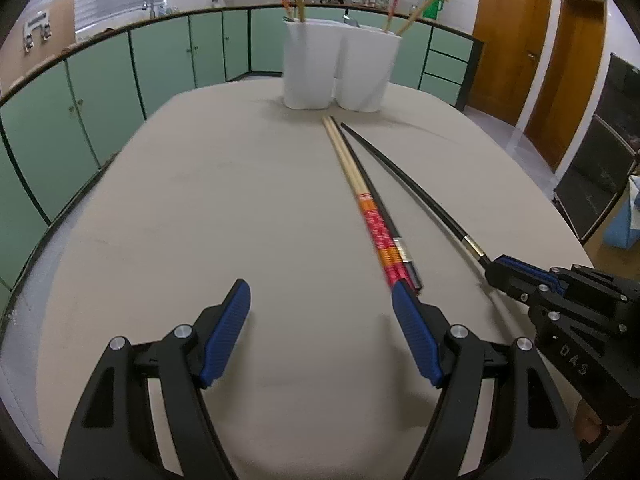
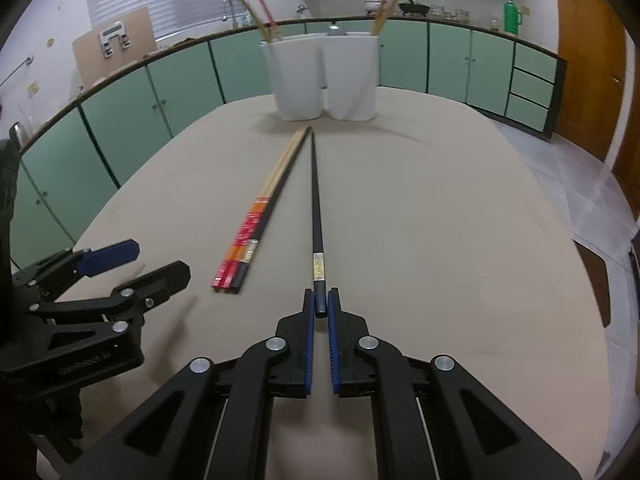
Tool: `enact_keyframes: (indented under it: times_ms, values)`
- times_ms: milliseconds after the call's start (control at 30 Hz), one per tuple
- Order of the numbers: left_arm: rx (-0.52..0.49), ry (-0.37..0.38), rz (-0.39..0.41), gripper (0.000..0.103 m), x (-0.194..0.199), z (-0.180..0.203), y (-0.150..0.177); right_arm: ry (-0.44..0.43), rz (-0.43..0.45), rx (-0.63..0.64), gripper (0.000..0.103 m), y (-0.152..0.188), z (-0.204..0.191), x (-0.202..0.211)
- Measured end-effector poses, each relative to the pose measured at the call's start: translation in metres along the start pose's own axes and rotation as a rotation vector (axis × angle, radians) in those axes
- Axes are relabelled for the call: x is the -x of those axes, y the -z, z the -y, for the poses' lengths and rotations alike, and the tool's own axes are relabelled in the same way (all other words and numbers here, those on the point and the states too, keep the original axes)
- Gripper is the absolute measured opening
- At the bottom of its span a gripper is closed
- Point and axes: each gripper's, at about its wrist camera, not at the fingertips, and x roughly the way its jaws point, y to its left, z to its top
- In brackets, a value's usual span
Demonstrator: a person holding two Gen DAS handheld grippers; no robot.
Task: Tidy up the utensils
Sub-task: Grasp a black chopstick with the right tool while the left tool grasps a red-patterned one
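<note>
Evidently right hand-held gripper [image 2: 321,304] clamped black chopstick [image 2: 316,200] by butt end, aimed toward white holder [image 2: 320,80]; left hand-held gripper [image 1: 320,320] hovered spread wide beside remaining chopsticks [image 1: 360,188] on bench [image 1: 200,200].

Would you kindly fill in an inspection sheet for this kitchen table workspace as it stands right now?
Surface: beige cloth-covered table, no spills visible.
Job's things: lone black chopstick with its end between the right gripper's pads; bundle of wooden chopsticks with red-orange handles plus a second black one lying flat; white two-compartment utensil holder at the far end, chopsticks upright in both sides.
Clutter: nothing seen.
Grippers: left gripper open, beside the bundle's handle end; right gripper shut on the lone black chopstick.
Cables: nothing seen.
Surroundings: green kitchen cabinets, brown wooden doors.
</note>
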Motion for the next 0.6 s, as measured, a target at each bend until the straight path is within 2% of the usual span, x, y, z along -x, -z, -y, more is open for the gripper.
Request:
enact_keyframes:
  times_ms: [267, 467, 600]
  values:
    - [-0.002, -0.01, -0.051, 0.068, -0.019, 0.013, -0.005, 0.004, 0.003, -0.03, 0.006, 0.001, 0.015, 0.001]
    - [-0.019, -0.044, -0.064, 0.067, -0.024, 0.017, -0.008, -0.004, 0.002, -0.026, 0.006, 0.0, 0.017, -0.001]
    - [-0.002, -0.06, -0.061, 0.062, -0.021, 0.013, -0.008, -0.01, 0.003, -0.031, 0.006, 0.0, 0.018, 0.0]
